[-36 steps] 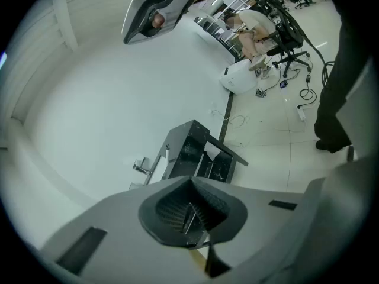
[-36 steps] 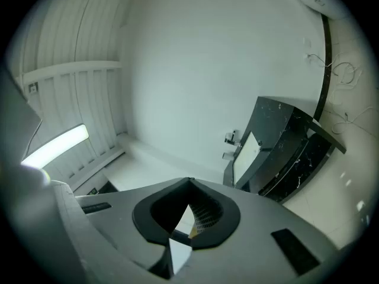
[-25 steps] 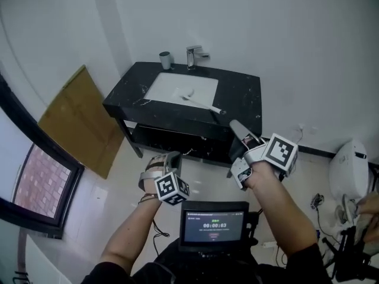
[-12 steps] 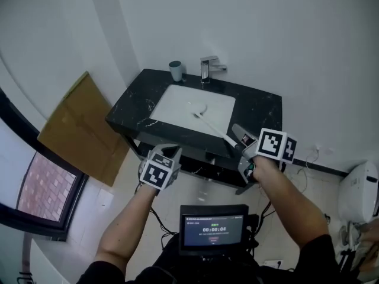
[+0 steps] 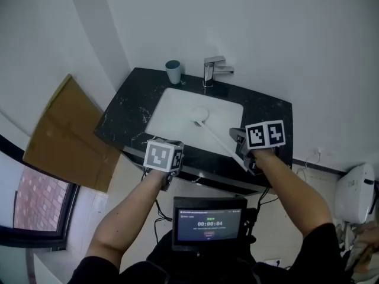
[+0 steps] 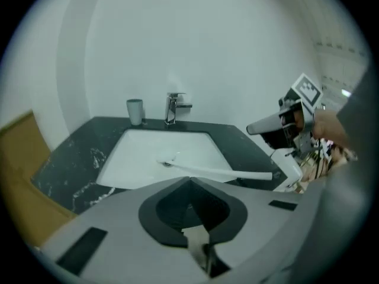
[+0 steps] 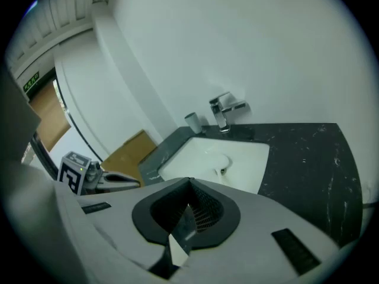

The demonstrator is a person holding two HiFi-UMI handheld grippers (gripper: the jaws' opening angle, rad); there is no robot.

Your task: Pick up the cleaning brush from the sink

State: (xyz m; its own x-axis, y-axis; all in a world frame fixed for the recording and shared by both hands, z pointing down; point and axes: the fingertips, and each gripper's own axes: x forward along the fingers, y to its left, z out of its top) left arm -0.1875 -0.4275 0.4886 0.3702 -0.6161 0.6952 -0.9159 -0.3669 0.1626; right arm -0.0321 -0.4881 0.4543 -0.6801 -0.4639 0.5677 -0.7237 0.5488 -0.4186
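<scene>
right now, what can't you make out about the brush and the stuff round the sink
- cleaning brush, head view: the handle's near end is hidden under the right gripper
- cleaning brush, right gripper view: the handle is covered by that gripper's own body
- bristles: too small in every view
- cup: whether anything is in it, too small in every view

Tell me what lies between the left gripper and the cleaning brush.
In the head view, only the black countertop's front strip and the bare white sink basin separate the left gripper from the cleaning brush.
</scene>
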